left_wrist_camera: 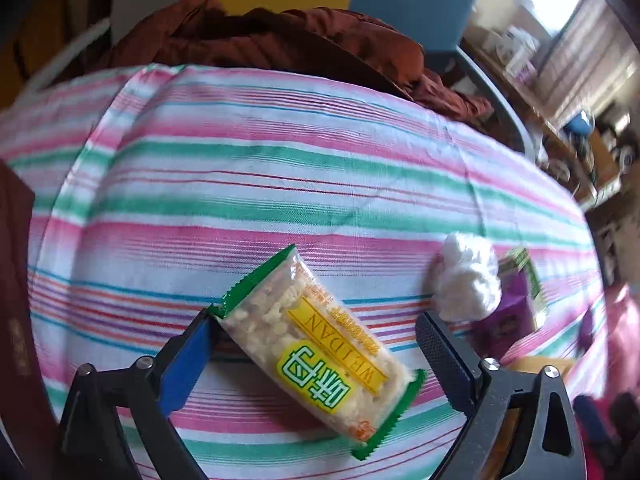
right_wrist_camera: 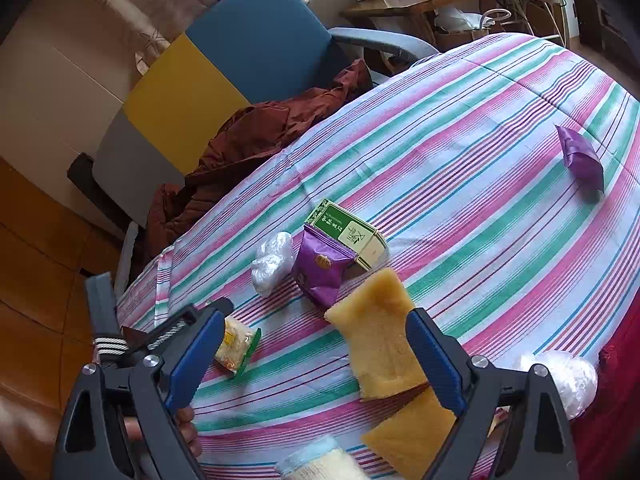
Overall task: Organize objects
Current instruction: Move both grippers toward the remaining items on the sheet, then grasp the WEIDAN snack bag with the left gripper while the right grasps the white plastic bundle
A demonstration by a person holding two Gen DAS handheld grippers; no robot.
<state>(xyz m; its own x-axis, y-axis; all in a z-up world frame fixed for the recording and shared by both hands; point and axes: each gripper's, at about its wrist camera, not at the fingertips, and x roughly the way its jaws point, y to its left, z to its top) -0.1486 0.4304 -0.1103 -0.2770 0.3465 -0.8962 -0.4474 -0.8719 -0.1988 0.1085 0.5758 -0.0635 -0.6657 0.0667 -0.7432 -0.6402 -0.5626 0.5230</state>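
A clear snack bar packet (left_wrist_camera: 316,340) with green ends and a yellow label lies flat on the striped tablecloth (left_wrist_camera: 280,160). My left gripper (left_wrist_camera: 316,320) is open and straddles it; the left fingertip is at the packet's upper corner and the right finger stands clear of it. The same packet (right_wrist_camera: 236,344) shows small in the right wrist view, under the left gripper's black frame (right_wrist_camera: 104,312). My right gripper (right_wrist_camera: 316,316) is open above the cloth. A yellow sponge (right_wrist_camera: 376,340) lies on the table beside its right finger, not gripped.
Close by are a purple packet (right_wrist_camera: 320,276), a green and cream box (right_wrist_camera: 348,228), crumpled clear plastic (right_wrist_camera: 272,260), a second sponge piece (right_wrist_camera: 408,436), another purple packet (right_wrist_camera: 582,160) far right and a plastic wad (right_wrist_camera: 568,376). Brown cloth (right_wrist_camera: 248,140) hangs from a blue and yellow chair (right_wrist_camera: 260,40).
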